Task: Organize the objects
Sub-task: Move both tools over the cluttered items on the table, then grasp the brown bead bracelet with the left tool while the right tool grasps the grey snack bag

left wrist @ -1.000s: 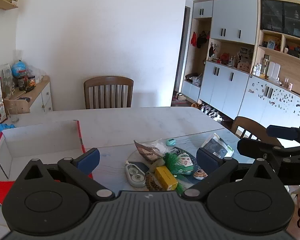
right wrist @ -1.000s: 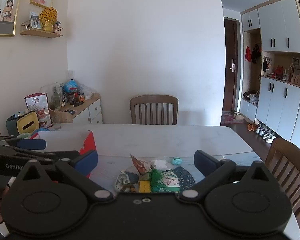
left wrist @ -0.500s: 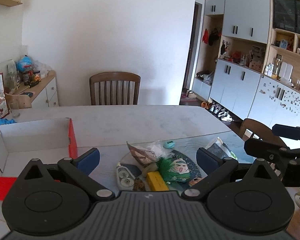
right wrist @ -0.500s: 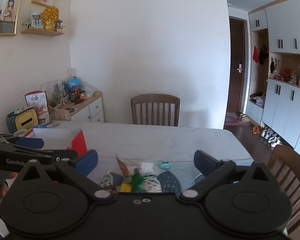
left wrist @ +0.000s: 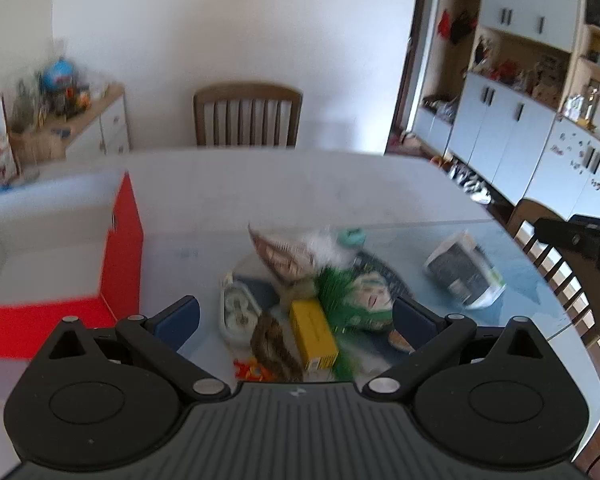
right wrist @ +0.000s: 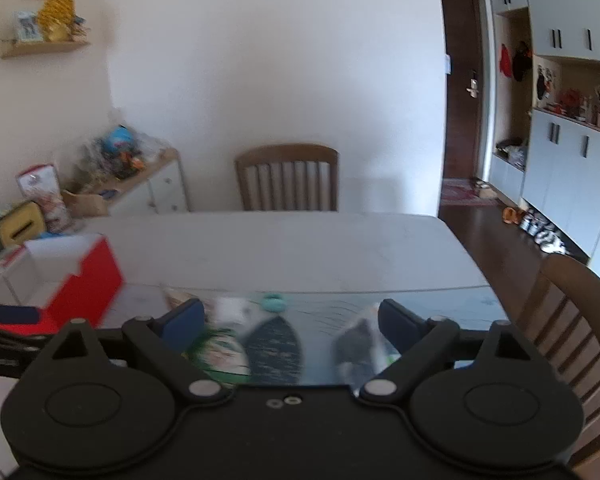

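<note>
**Both grippers spread above the clutter**

No writing is legible; blur hides every label. The left gripper (left wrist: 296,314) stands wide apart above a yellow box (left wrist: 313,335) and a green-tufted toy (left wrist: 354,296), pinching nothing. The right gripper (right wrist: 292,320), its jaws just narrowing yet still spread, frames a dark pouch (right wrist: 274,350) on the table (right wrist: 300,248). The red box (left wrist: 120,248) sits left.

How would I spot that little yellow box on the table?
Start at the red box on the table, then look right to the heap of small things. The yellow box lies at its near edge, the only plain yellow block there.
</note>
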`<state>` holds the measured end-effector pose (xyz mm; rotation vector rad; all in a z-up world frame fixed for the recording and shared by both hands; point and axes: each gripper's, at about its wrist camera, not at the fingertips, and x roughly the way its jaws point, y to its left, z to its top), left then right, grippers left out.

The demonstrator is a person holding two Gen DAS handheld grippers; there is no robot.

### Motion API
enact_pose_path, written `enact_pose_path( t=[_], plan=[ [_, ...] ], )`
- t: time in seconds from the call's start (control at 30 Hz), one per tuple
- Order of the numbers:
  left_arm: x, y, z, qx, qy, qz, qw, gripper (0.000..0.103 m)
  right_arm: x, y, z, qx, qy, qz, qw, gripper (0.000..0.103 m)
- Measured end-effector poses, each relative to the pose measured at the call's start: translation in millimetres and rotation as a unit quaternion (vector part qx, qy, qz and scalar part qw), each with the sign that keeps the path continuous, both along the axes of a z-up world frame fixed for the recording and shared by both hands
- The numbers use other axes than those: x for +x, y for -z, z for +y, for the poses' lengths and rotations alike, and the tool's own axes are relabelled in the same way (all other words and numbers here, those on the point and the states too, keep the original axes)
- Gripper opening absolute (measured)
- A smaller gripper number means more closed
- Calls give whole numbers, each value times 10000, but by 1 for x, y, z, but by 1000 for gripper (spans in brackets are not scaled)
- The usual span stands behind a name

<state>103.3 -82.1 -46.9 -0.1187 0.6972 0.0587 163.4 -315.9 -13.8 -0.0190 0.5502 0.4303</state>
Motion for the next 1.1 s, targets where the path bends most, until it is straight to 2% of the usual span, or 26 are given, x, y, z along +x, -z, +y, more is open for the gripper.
enact_pose_path(
  t=[0.13,0.33,0.53,0.77,0.87,0.93,1.0,1.1],
  plan=[
    [9,26,6,-77,-198,396,9990,100,21,21,-15,-212,100,228,9995,86],
    [30,52,14,-14,-434,737,9963,88,49,54,-18,-554,178,480,9971,81],
    [48,74,16,29,-491,1044,9933,70,81,81,-16,-744,171,776,9941,72],
    [67,90,19,3,-526,1291,9902,41,99,100,-21,-722,74,1037,9920,60],
    [70,92,19,-44,-496,1336,9898,33,103,105,-19,-729,-13,1106,9912,55],
    [72,93,18,-62,-452,1351,9898,32,106,108,-17,-782,-61,1139,9904,53],
    [74,94,16,-49,-398,1362,9899,22,109,112,-14,-847,-109,1164,9895,47],
    [77,95,14,-92,-374,1389,9896,15,113,118,-11,-861,-154,1242,9884,40]
  ],
)
